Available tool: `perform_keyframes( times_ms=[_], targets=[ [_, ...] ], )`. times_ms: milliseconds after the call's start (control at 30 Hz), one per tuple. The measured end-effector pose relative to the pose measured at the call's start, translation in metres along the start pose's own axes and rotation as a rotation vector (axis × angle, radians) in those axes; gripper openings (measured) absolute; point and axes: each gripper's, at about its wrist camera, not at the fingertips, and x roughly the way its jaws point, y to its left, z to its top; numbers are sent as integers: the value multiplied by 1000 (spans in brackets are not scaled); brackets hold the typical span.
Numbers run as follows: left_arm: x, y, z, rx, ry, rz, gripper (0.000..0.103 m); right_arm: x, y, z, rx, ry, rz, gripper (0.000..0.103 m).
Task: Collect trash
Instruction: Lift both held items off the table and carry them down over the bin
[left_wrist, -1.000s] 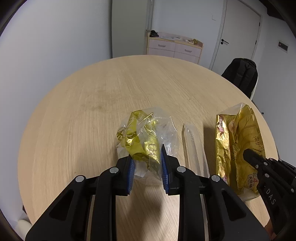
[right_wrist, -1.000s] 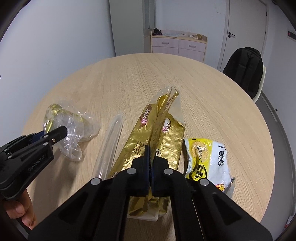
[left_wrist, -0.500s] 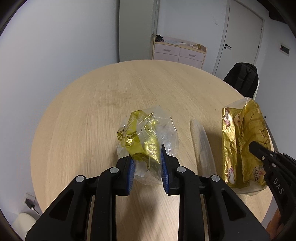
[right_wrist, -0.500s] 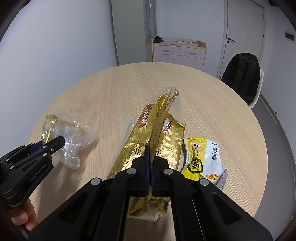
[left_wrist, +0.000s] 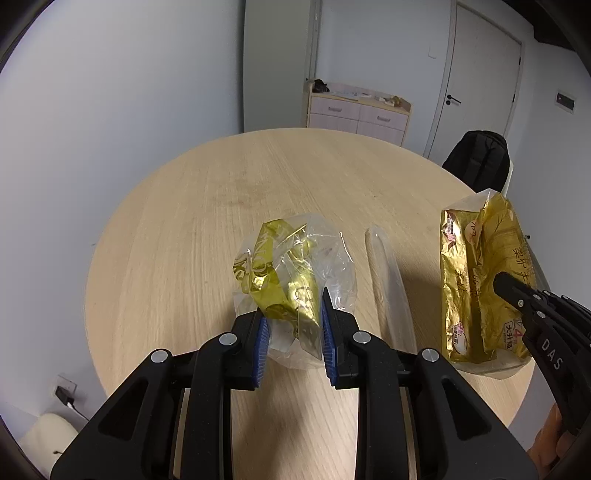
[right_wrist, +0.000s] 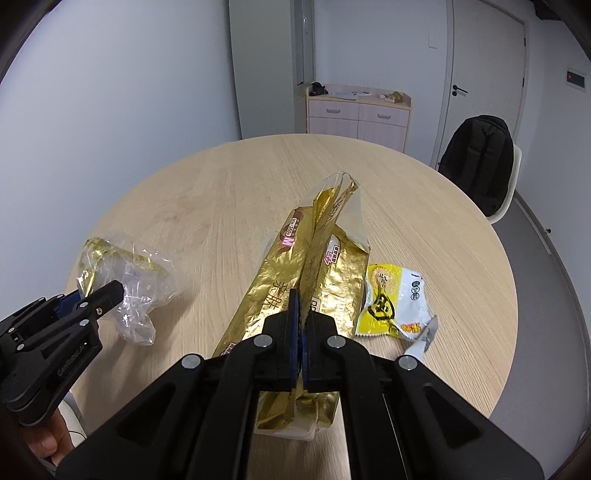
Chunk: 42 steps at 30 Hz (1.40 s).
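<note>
My left gripper (left_wrist: 293, 321) is shut on a crumpled clear bag with gold foil inside (left_wrist: 291, 273), held above the round wooden table (left_wrist: 207, 206). My right gripper (right_wrist: 300, 321) is shut on a large gold foil bag (right_wrist: 317, 258), which hangs lifted over the table's near side. That gold bag (left_wrist: 476, 273) shows at the right of the left wrist view, with the right gripper's fingers (left_wrist: 517, 295) on it. The left gripper (right_wrist: 99, 295) and its clear bag (right_wrist: 125, 280) appear at the left of the right wrist view.
A long clear plastic sleeve (left_wrist: 388, 280) lies on the table between the two bags. A yellow and white snack wrapper (right_wrist: 395, 299) lies at the table's right. A chair with a black backpack (right_wrist: 476, 166) stands behind the table, a pale cabinet (right_wrist: 358, 114) by the far wall.
Both grippers have risen and pulled back from the table with their bags; the table looks smaller and farther below. The clear sleeve and snack wrapper stayed on the table.
</note>
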Motion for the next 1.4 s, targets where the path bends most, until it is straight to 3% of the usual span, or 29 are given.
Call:
perform_keyframes(
  times_ms=[533, 1400],
  targets=[
    [-50, -2, -44, 3, -29, -7, 24, -53, -4, -35, -7, -39, 8, 0],
    [-106, -7, -128, 14, -58, -35, 24, -127, -8, -128, -25, -95, 27, 0]
  ],
)
